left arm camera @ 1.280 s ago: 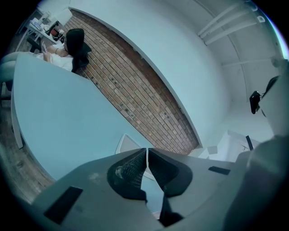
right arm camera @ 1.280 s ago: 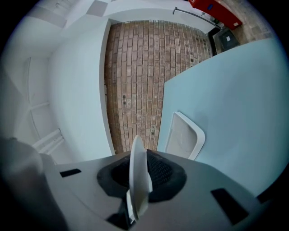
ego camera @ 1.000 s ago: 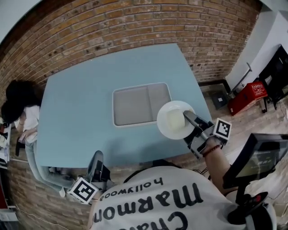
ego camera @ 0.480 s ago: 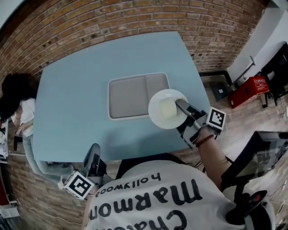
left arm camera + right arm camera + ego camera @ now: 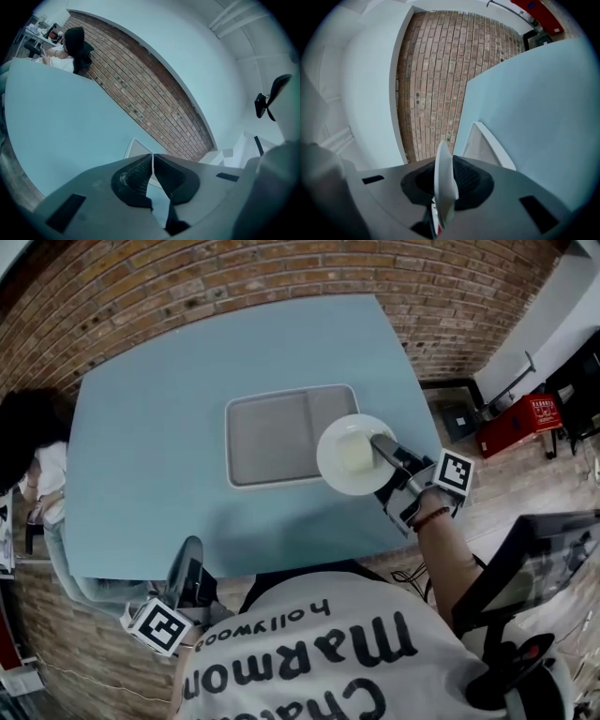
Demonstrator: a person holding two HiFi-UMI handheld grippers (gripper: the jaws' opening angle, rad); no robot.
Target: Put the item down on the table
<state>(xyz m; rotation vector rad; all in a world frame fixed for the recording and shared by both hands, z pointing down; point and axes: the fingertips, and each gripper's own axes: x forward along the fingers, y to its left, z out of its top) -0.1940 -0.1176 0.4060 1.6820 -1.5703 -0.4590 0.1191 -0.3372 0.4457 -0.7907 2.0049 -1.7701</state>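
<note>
A white round plate hangs over the right part of the light blue table, its left edge overlapping the grey tray. My right gripper is shut on the plate's right rim. In the right gripper view the plate shows edge-on between the two dark pads. My left gripper is low at the table's near edge, away from the plate. In the left gripper view its pads are pressed together with nothing between them.
The grey two-part tray lies in the table's middle. A person with dark hair sits at the table's left side. A brick wall runs behind the table. A red box and dark equipment stand on the floor at the right.
The right gripper has carried the plate a little forward and up the picture, so it now overlaps the tray's right edge. The left gripper has stayed at the table's near edge.
</note>
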